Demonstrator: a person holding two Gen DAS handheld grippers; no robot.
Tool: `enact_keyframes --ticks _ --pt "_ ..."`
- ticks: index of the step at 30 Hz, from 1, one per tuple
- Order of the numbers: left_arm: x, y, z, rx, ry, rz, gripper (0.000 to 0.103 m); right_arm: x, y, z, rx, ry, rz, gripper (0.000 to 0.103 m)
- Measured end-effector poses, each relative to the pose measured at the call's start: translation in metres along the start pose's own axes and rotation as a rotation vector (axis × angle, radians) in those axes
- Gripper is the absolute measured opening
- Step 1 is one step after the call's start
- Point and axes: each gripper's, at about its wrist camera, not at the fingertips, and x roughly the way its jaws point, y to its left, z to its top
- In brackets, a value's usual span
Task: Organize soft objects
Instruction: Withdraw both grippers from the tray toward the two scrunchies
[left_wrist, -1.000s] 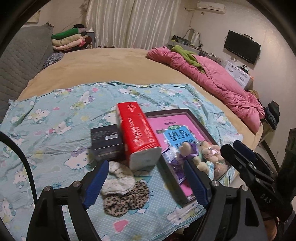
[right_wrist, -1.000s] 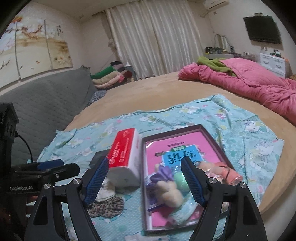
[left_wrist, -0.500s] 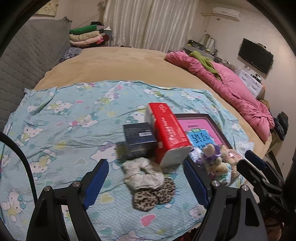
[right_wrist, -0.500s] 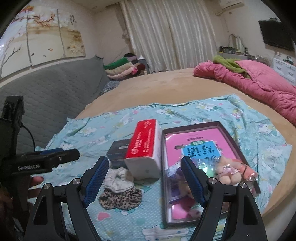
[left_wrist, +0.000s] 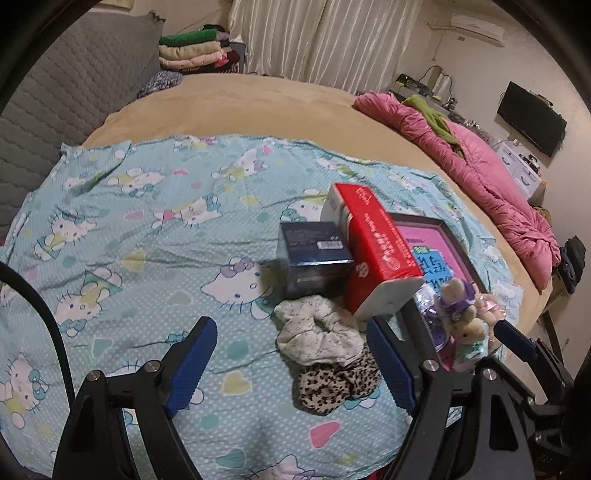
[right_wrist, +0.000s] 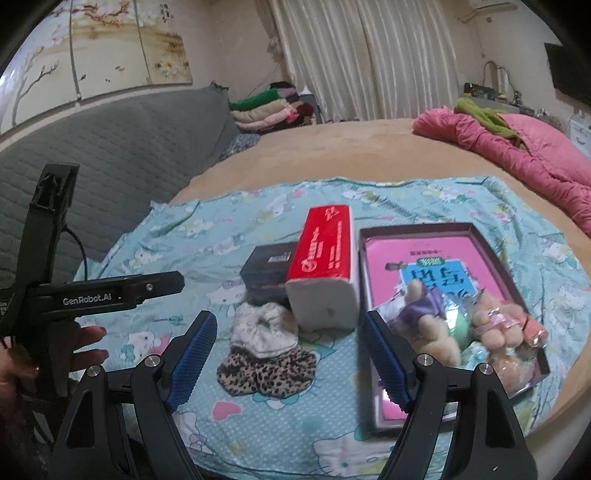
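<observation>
While both grippers (left_wrist: 291, 365) (right_wrist: 288, 363) have drifted left, jaws apart and empty, plush toys (right_wrist: 436, 332) lie in the tray (right_wrist: 491, 251) near the cloth's (left_wrist: 147, 221) right edge.

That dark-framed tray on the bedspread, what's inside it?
The tray holds a pink book with small plush toys in clear wrapping on top. The toys cover the book's near part.

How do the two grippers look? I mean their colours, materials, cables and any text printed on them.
Both are black plastic frames with silver screws. The right gripper and the left gripper each carry two fingers lined with ribbed blue pads. Seen from the right wrist view, the left gripper's body shows white "GenRobot.AI" lettering and a thin black cable. A bare hand holds it; no sleeve is visible.
</observation>
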Motion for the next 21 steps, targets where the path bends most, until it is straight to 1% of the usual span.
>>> enact_keyframes --ticks 12,16,21 --pt "0.038 0.011 -0.012 -0.022 0.073 0.004 0.083 0.043 0.013 -0.027 -0.046 0.119 0.033 0.082" --pt "0.053 0.015 -0.014 -0.026 0.090 0.000 0.083 0.058 0.016 -0.036 -0.058 0.150 0.024 0.082" --pt "0.076 0.016 -0.014 -0.032 0.130 -0.016 0.083 0.077 0.016 -0.045 -0.062 0.198 0.036 0.082"
